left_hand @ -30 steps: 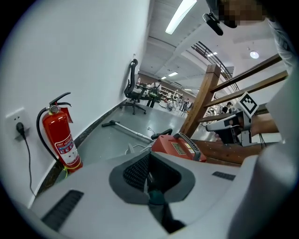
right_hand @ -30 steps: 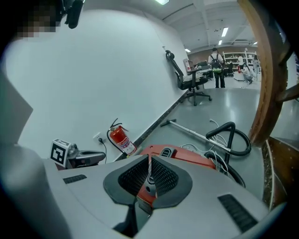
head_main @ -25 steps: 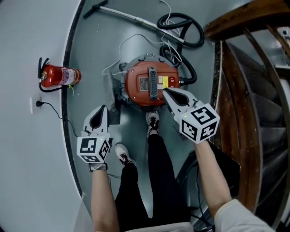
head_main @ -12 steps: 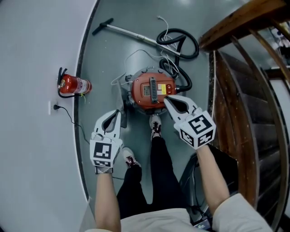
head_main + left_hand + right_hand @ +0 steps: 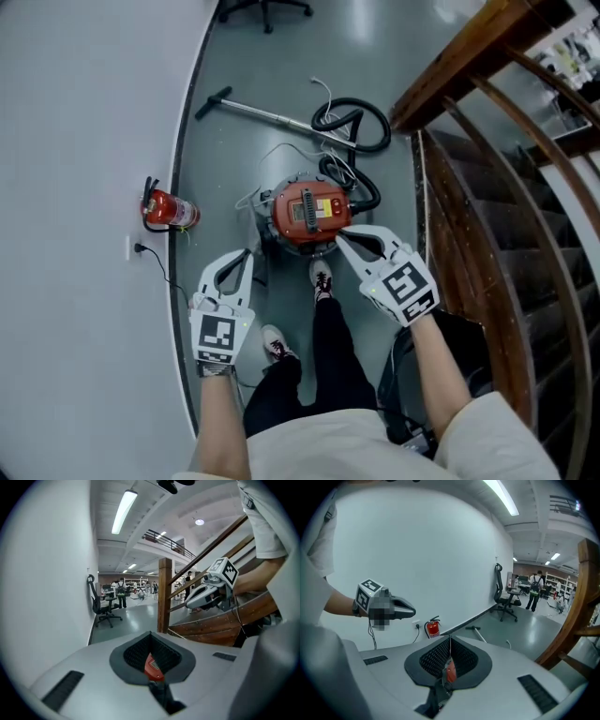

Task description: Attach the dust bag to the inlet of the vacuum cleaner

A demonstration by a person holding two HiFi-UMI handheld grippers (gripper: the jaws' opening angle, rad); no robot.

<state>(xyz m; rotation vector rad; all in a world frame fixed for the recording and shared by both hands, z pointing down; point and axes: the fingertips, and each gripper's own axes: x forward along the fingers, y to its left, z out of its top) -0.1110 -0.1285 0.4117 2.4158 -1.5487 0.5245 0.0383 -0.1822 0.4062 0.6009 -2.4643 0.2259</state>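
Grey polished floor [image 5: 281, 56] runs between a curved white wall [image 5: 84, 141] and a brown wooden staircase [image 5: 487, 187]. At the foot of the wall a red fire extinguisher [image 5: 169, 211] lies on its side. Just right of it, held in the air, the left tool [image 5: 246, 255] has its jaws drawn together on nothing and points up the head view. The round vacuum cleaner with a red lid [image 5: 307, 214] stands upright on the floor ahead of the person's white shoe [image 5: 321, 278]. Its silver metal wand [image 5: 267, 114] lies flat beyond it, long axis slanting from upper left to lower right, into the coiled black hose [image 5: 382, 136]. The right tool [image 5: 341, 235], pinched closed and empty, points at the canister's near right edge.
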